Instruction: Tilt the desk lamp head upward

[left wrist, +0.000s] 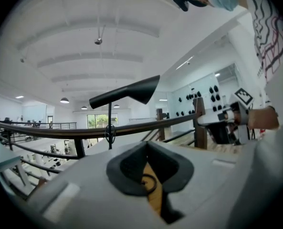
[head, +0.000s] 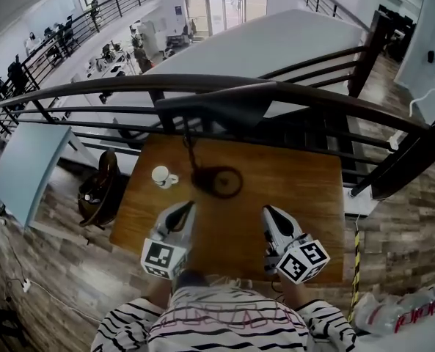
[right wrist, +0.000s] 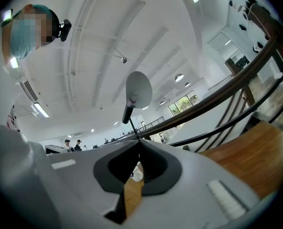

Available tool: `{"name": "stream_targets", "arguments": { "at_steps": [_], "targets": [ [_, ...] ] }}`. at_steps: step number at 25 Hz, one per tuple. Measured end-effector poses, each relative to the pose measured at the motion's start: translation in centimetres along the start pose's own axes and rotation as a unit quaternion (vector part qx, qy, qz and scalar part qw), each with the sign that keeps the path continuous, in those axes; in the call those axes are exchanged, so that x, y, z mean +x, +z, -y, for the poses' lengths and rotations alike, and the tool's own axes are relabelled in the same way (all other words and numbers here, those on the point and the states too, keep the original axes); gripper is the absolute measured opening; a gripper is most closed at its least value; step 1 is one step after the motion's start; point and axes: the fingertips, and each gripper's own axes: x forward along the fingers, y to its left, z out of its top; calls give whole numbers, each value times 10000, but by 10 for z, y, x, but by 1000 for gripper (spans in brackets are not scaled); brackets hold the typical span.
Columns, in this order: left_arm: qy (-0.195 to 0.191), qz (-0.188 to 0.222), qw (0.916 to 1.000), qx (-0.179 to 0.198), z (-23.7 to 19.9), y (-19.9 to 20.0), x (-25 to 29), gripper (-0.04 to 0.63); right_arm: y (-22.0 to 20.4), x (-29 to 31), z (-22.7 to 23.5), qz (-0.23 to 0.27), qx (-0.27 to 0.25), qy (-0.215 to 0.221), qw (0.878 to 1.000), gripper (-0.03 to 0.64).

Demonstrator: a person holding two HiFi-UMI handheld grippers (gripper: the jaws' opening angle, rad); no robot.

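Note:
A black desk lamp stands at the back middle of the wooden table (head: 305, 196). Its round base (head: 218, 182) rests on the wood and its long dark head (head: 217, 107) reaches out level above it. In the left gripper view the lamp head (left wrist: 127, 92) shows side-on on a thin stem (left wrist: 110, 125). In the right gripper view the lamp head (right wrist: 139, 89) shows its pale underside. My left gripper (head: 186, 208) sits near the table's front, short of the base, shut with nothing in it (left wrist: 148, 151). My right gripper (head: 268, 213) lies beside it to the right, also shut and empty (right wrist: 140, 149).
A white cup (head: 162, 175) stands left of the lamp base. A dark railing (head: 312, 97) runs right behind the table, with an open drop to a lower floor beyond. A brown chair (head: 100, 189) stands off the table's left edge. Yellow-black tape (head: 356, 262) hangs at the right.

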Motion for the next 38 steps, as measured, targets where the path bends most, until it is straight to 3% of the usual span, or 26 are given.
{"name": "stream_targets", "arguments": {
  "at_steps": [9, 16, 26, 38],
  "targets": [
    [-313, -213, 9993, 58, 27, -8, -2, 3, -21, -14, -6, -211, 78, 17, 9997, 0],
    [-467, -263, 9985, -71, 16, -12, -23, 3, -28, -11, -25, -183, 40, -182, 9997, 0],
    [-367, -147, 9987, -321, -23, -15, -104, 3, -53, -2, -99, -264, -105, -271, 9992, 0],
    [-829, -29, 9958, -383, -32, -28, -179, 3, -83, -12, -177, -166, -399, -730, 9964, 0]
  ]
}}
